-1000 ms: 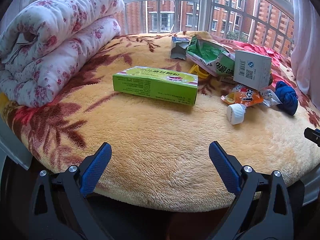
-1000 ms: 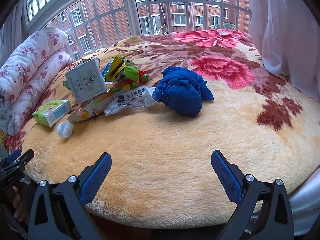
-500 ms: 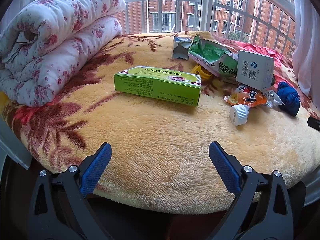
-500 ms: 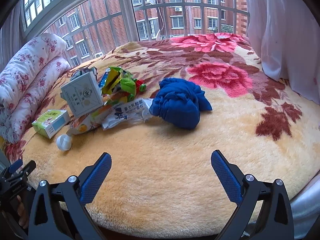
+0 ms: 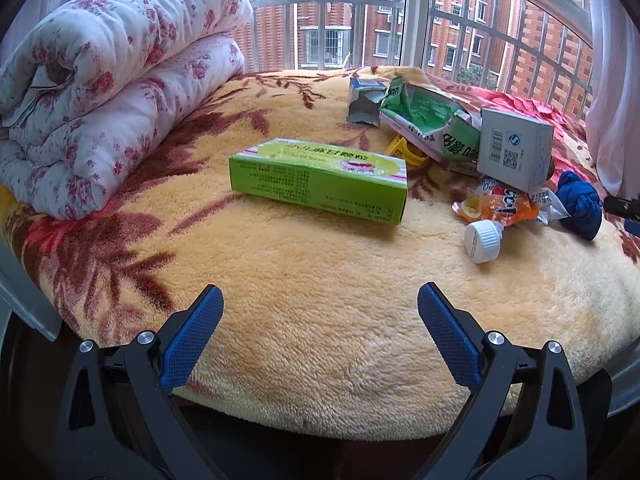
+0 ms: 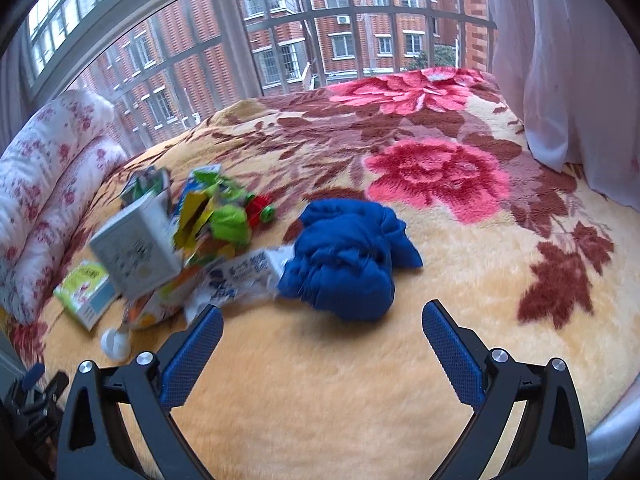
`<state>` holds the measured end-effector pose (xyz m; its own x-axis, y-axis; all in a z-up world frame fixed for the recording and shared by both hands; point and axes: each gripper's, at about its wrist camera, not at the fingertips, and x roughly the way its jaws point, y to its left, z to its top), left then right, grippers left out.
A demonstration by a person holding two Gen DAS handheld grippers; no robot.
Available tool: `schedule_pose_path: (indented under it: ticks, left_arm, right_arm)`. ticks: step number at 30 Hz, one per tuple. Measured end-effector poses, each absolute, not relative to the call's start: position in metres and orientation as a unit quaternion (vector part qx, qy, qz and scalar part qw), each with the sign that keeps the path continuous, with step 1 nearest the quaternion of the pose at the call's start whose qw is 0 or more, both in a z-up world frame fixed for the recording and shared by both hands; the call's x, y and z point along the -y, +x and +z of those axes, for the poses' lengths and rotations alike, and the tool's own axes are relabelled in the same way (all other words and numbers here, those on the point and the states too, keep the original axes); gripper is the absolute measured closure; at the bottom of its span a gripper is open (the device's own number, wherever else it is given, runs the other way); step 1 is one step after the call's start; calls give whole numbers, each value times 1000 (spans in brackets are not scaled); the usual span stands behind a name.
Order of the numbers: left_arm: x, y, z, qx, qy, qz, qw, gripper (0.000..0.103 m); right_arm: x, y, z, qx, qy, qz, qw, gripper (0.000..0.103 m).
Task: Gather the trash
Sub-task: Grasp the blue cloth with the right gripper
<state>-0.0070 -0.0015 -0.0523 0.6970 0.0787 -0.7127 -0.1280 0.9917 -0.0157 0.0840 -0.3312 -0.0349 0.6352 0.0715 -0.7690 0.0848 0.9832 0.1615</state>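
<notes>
Trash lies on a floral blanket (image 5: 320,280). A green carton (image 5: 320,178) sits in the middle of the left wrist view, ahead of my open left gripper (image 5: 318,312). To its right are a white box (image 5: 514,152), a green wrapper (image 5: 432,122), an orange pouch (image 5: 496,208) with a white cap (image 5: 482,240), and a grey torn packet (image 5: 362,100). My right gripper (image 6: 322,328) is open, just short of a crumpled blue bag (image 6: 348,256). Left of it lie the white box (image 6: 134,248), green and yellow wrappers (image 6: 220,216) and a white printed wrapper (image 6: 240,276).
A rolled floral quilt (image 5: 108,80) fills the left side of the bed. Barred windows (image 6: 320,40) run behind the bed and a white curtain (image 6: 580,60) hangs at the right. The bed's front edge (image 5: 320,420) is right below my left gripper.
My right gripper has moved forward toward the blue bag, and its view is now blurred by motion. The left gripper has crept slightly forward. Nothing was picked up.
</notes>
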Motion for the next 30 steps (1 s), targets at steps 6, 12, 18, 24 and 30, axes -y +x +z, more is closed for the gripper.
schedule_pose_path:
  ticks: [6, 12, 18, 24, 30]
  left_arm:
    - [1, -2, -52, -383, -31, 51, 922, 8]
    - [3, 1, -55, -380, -22, 46, 923, 8]
    - [-2, 4, -59, -387, -39, 42, 920, 8]
    - [-8, 3, -61, -393, -53, 44, 917, 8]
    - [-1, 0, -48, -381, -45, 36, 923, 8]
  right_arm:
    - [340, 119, -44, -440, 102, -20, 892, 5]
    - [341, 144, -63, -460, 103, -32, 881, 5]
    - [345, 164, -90, -487, 110, -37, 866, 6]
    - [349, 164, -99, -488, 138, -16, 862, 38]
    - [347, 140, -86, -466, 135, -1, 875, 48]
